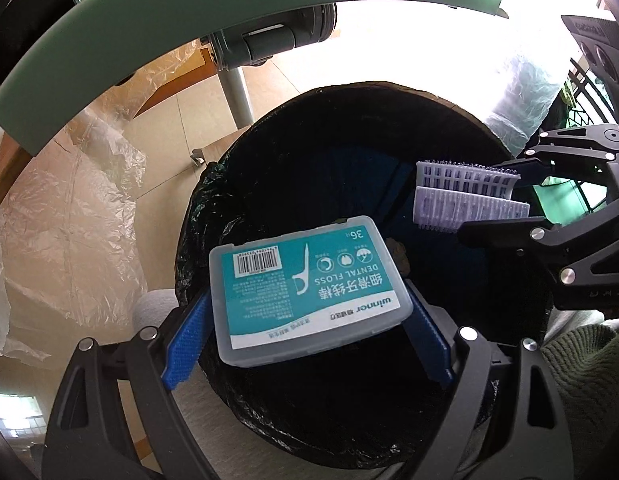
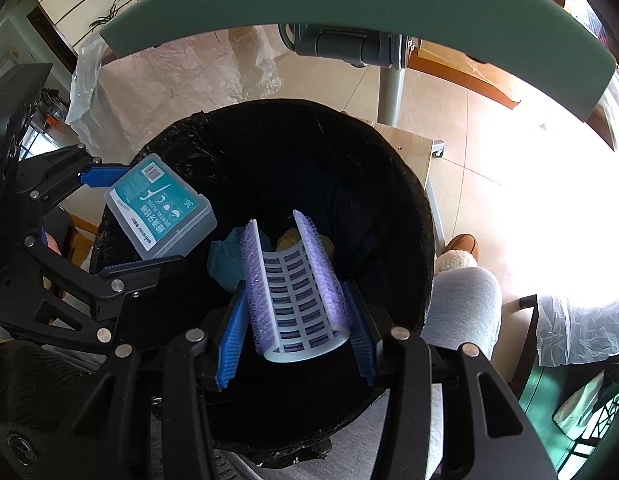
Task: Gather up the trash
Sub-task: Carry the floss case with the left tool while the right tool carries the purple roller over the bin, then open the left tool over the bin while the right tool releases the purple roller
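Over black-lined bin (image 2: 389, 168), tile floor (image 2: 449, 92): L tool (image 1: 309, 320) pinches floss box (image 1: 309, 280), R tool (image 2: 297, 320) pinches roller (image 2: 297, 288).

Floss box (image 1: 313, 290): flat, clear plastic, teal label printed "DENTAL FLOSS", lid closed. I see it tilted over the near rim of the bin (image 2: 413, 200), clamped at both short ends. Hair roller (image 2: 297, 286): purple bristled cylinder on a white slotted core, squashed into a trough, held over the bin's mouth. Bin round, black-lined; crumpled teal and yellow scraps at the bottom.
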